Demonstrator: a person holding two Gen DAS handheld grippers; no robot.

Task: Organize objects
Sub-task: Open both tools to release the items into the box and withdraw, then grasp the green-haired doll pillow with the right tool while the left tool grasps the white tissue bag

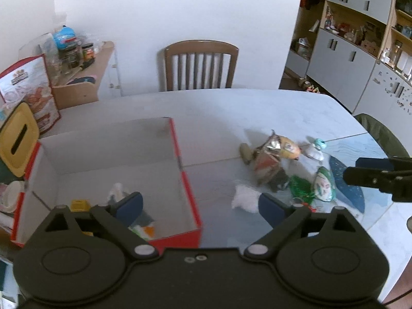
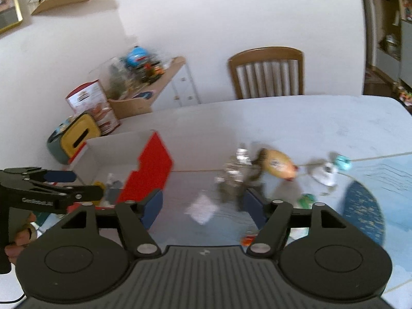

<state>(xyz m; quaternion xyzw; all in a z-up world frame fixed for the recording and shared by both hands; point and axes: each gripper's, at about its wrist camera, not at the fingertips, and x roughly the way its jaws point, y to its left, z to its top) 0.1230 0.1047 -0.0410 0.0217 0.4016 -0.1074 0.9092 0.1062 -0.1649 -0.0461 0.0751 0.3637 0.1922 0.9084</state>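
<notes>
While both stand apart and empty, left hand-held gripper [image 1: 199, 206] over red box [image 1: 188, 180] edge, right hand-held gripper [image 2: 203, 206] above white scrap [image 2: 200, 209].

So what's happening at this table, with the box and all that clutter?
A person is tidying small things into a red box with two hand-held grippers. The left gripper hangs open over the box's near corner, holding nothing. The right gripper is open too, above the wrappers and a white scrap on the table. A few items already lie in the box.
</notes>
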